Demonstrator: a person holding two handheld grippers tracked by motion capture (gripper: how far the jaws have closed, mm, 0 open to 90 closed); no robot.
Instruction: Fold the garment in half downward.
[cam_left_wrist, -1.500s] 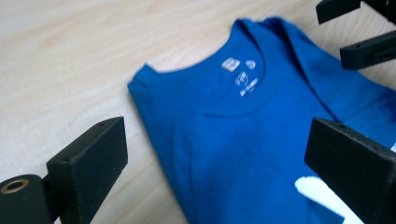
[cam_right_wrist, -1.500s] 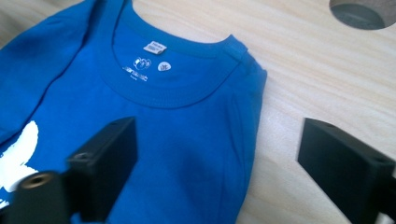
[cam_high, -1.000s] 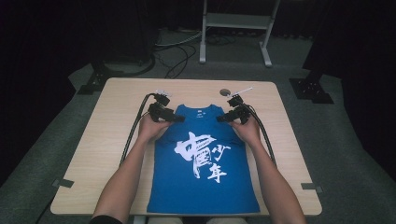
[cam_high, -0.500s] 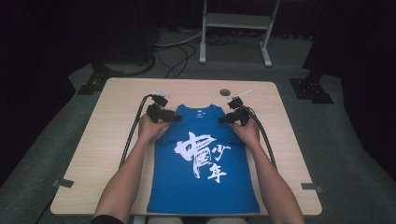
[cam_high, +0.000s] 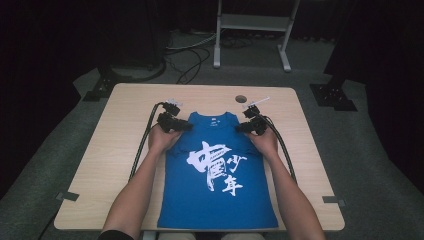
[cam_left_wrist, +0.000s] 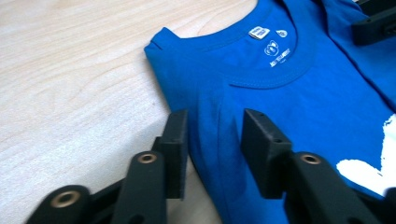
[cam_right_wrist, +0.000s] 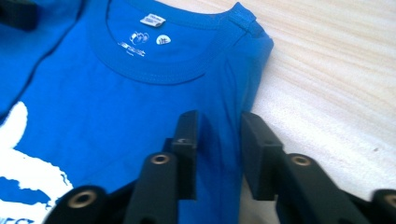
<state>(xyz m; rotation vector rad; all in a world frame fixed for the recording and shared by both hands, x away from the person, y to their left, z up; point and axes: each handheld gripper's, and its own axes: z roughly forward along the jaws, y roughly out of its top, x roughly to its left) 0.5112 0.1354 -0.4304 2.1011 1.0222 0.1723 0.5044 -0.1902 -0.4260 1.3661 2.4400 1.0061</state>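
On the wooden table (cam_high: 125, 150), each closing tool (cam_left_wrist: 212, 140) (cam_right_wrist: 219, 140) straddles a shoulder fold of the blue shirt (cam_high: 215, 175).

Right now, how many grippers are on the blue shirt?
2. The left gripper sits at one shoulder edge of the blue T-shirt, the right gripper at the other, both beside the collar. Their jaws have just been closing with cloth between them.

shirt (cam_high: 220, 190): blue, white print, flat on worktop (cam_high: 90, 175) | left hand-held gripper (cam_high: 185, 126): at shirt's left shoulder, jaws just closing | right hand-held gripper (cam_high: 242, 128): at right shoulder, jaws just closing | forearms enter from below
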